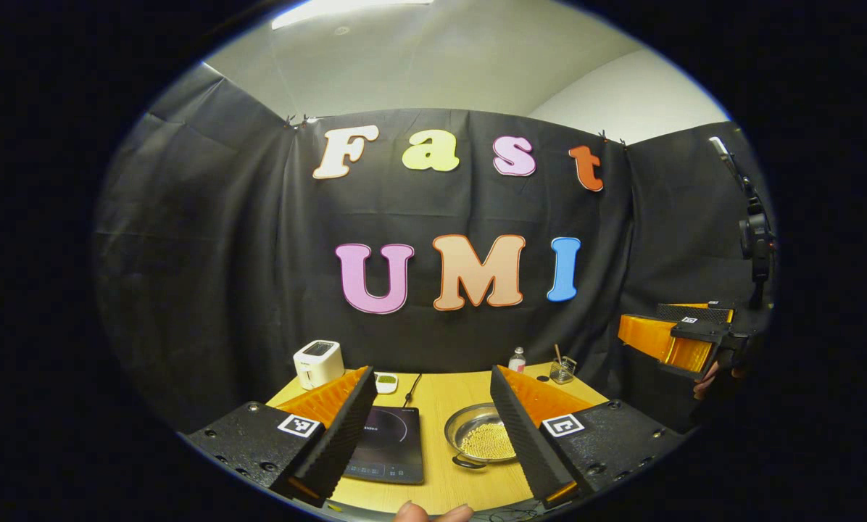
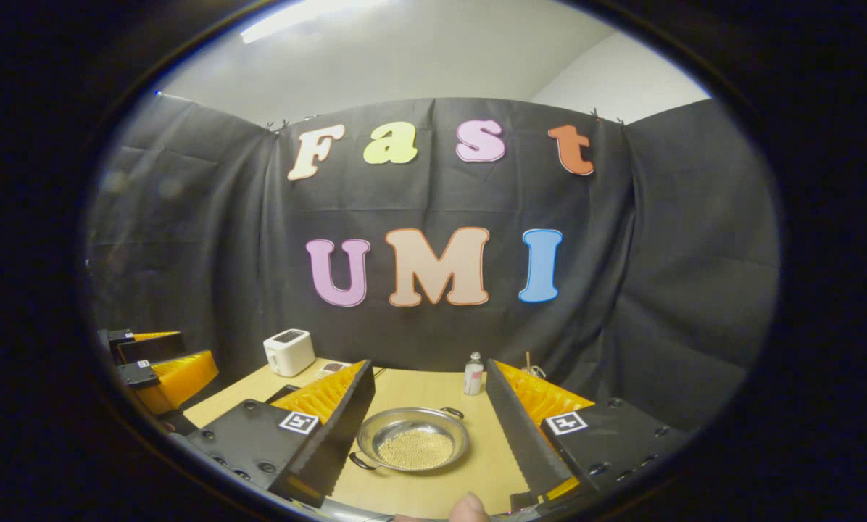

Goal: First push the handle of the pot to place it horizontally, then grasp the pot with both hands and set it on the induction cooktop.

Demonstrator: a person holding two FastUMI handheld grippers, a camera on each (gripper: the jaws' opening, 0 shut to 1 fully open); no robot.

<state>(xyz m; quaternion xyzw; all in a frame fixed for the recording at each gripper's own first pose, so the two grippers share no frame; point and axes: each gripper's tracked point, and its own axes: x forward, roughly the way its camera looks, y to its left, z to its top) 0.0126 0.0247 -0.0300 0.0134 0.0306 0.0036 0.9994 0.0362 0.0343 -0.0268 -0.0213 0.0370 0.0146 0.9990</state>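
White toaster (image 2: pixel 289 351) rear left of table (image 2: pixel 419 388); small bottle (image 2: pixel 473 375) rear centre.

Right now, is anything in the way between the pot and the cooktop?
Nothing visible. In the left gripper view the pot sits on the table right beside the induction cooktop, with only bare tabletop between them.

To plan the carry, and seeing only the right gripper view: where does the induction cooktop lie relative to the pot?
Observer: In the left gripper view, the induction cooktop lies flat on the table, left of the pot, with a bare strip of table between them.
Operator: Anything on its top?
Observer: Nothing on the glass that shows; one of the left gripper fingers covers its left edge.
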